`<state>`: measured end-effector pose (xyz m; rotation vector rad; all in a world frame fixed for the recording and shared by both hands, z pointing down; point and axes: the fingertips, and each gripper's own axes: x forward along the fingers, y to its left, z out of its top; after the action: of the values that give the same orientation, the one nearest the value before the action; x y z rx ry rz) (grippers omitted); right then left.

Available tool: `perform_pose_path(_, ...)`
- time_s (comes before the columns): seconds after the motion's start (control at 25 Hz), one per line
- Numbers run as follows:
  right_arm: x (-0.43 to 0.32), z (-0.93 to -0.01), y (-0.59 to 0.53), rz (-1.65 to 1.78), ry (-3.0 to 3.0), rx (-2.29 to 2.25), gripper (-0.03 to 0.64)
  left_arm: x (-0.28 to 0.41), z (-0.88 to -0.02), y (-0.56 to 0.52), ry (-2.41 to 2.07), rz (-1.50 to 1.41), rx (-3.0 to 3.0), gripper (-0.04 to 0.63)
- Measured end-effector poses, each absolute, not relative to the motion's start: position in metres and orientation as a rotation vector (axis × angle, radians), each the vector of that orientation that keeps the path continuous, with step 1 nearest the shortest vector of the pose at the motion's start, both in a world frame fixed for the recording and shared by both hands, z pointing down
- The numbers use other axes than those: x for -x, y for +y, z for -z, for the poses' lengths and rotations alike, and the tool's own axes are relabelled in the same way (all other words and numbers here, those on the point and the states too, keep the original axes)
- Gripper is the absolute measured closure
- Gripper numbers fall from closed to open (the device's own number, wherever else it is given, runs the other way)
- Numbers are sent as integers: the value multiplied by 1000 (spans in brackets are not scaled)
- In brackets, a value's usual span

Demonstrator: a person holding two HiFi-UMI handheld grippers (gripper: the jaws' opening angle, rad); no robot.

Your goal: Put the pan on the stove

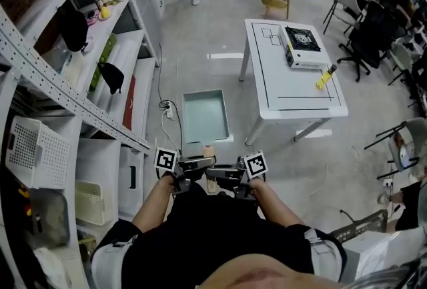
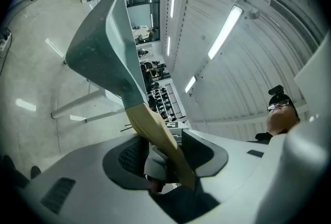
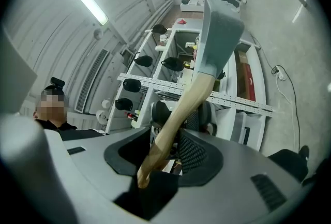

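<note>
A square pale-green pan (image 1: 203,115) with a wooden handle (image 1: 207,149) hangs level above the floor, in front of my body. Both grippers meet at the handle from opposite sides: the left gripper (image 1: 199,163) and the right gripper (image 1: 216,173) are each shut on it. In the left gripper view the handle (image 2: 155,132) crosses between the jaws of the left gripper (image 2: 155,158) and the pan (image 2: 98,47) rises above. The right gripper view shows the same handle (image 3: 181,109) in the right gripper (image 3: 168,148), under the pan (image 3: 220,36). The portable stove (image 1: 301,41) stands on the white table (image 1: 293,97), ahead to the right.
A yellow object (image 1: 325,76) lies on the table near the stove. Metal shelving (image 1: 100,47) with bins and a white basket (image 1: 33,147) runs along the left. A power strip with cable (image 1: 167,107) lies on the floor. Office chairs (image 1: 360,34) and people are at the right and back.
</note>
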<state>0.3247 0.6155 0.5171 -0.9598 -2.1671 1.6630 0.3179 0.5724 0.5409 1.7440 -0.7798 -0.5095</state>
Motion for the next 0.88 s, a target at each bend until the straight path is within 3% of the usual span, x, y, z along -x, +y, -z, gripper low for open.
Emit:
perform_pose_path(0.36, -288, -535, 580, -1641, -2159, 899, 442, -283, -551, 535, -769, 450, -1814, 388)
perform_pose_path(0.88, -136, -531, 463, -1638, -2187, 794, 445, -136, -534, 414, -695, 448, -1904, 383)
